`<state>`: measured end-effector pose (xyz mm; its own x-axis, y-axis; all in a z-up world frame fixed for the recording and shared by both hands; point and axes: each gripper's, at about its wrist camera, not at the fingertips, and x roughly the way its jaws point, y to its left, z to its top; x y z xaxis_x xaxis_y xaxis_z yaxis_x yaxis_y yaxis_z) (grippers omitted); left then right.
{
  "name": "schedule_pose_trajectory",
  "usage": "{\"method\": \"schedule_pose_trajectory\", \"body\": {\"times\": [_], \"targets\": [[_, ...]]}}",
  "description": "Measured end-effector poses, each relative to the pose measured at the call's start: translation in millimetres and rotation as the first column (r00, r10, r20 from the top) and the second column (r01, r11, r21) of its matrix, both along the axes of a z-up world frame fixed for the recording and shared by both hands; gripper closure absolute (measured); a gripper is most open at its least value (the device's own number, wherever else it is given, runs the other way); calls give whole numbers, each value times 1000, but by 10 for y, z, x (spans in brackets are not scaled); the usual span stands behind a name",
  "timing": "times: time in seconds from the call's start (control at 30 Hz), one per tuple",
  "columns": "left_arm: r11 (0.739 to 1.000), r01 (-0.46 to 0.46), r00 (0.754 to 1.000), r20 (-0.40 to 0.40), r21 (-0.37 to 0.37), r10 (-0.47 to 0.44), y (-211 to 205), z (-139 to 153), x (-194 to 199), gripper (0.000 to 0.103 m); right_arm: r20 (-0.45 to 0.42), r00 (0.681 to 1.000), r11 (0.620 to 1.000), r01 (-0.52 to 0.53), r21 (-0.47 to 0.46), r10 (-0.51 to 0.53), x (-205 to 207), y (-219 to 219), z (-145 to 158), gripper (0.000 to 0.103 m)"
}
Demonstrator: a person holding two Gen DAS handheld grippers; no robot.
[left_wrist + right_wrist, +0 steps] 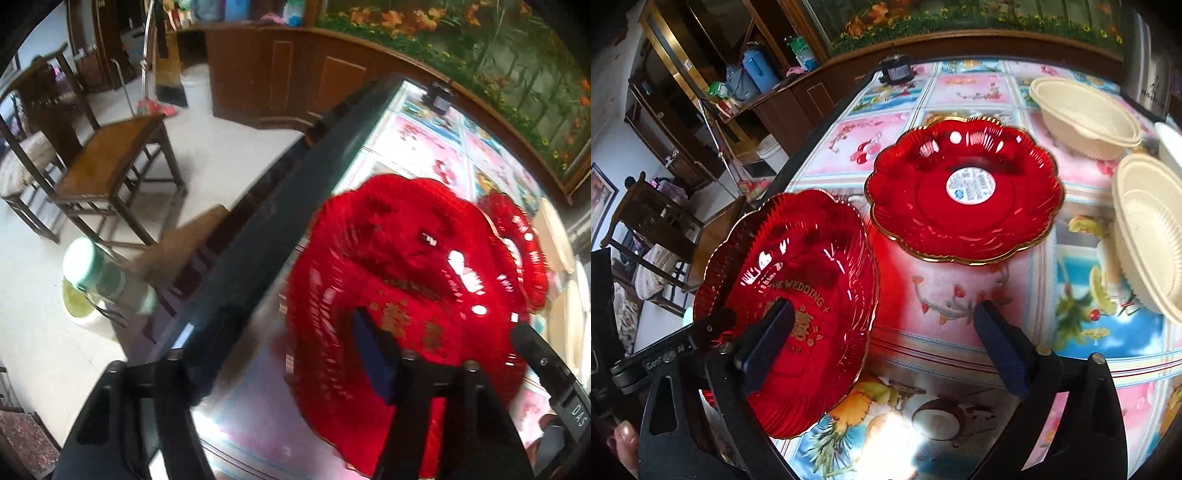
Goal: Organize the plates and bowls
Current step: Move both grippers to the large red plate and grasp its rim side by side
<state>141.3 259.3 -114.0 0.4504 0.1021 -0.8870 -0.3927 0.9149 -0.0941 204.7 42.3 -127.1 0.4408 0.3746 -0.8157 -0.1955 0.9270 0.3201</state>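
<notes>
A red scalloped plate with gold lettering (798, 295) is held tilted above the table's left edge; my left gripper (280, 369) is shut on its rim, and the plate fills the left wrist view (406, 280). A second red plate with a white sticker (964, 192) lies flat on the table; it also shows in the left wrist view (517, 243). My right gripper (882, 343) is open and empty above the tablecloth, just right of the held plate. Cream bowls (1086, 114) (1148, 229) sit at the right.
The table has a floral patterned cloth (960, 302) and a dark left edge (266, 229). A small black device (895, 70) stands at the far edge. Wooden chairs (110, 166) and a green-lidded container (99, 273) are on the floor to the left.
</notes>
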Motion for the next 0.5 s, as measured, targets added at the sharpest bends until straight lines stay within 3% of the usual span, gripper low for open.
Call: {"method": "schedule_pose_trajectory", "body": {"times": [0.07, 0.13, 0.17, 0.23, 0.3, 0.33, 0.5], "targets": [[999, -13, 1000, 1, 37, 13, 35, -8, 0, 55, -11, 1000, 1000, -2, -3, 2, 30, 24, -44, 13], [999, -6, 1000, 17, 35, 5, 49, -10, 10, 59, -48, 999, 1000, -10, 8, 11, 80, 55, -118, 26], [999, 1, 1000, 21, 35, -2, 52, -7, 8, 62, -68, 998, 1000, -14, 8, 14, 111, 75, -163, 37], [999, 19, 999, 30, 37, -20, 36, -3, 14, 75, -48, 999, 999, -16, -31, 14, 117, 130, -166, 46], [999, 36, 999, 32, 22, -37, 25, -15, 23, 84, -53, 998, 999, -42, -32, 40, 141, 184, -187, 73], [999, 47, 998, 31, 4, -47, 11, -30, 36, 88, -57, 997, 999, -47, -23, 46, 149, 193, -197, 80], [998, 58, 998, 32, 35, -60, -63, -20, 35, 88, -48, 998, 998, -44, 44, 46, 133, 178, -240, 93]]}}
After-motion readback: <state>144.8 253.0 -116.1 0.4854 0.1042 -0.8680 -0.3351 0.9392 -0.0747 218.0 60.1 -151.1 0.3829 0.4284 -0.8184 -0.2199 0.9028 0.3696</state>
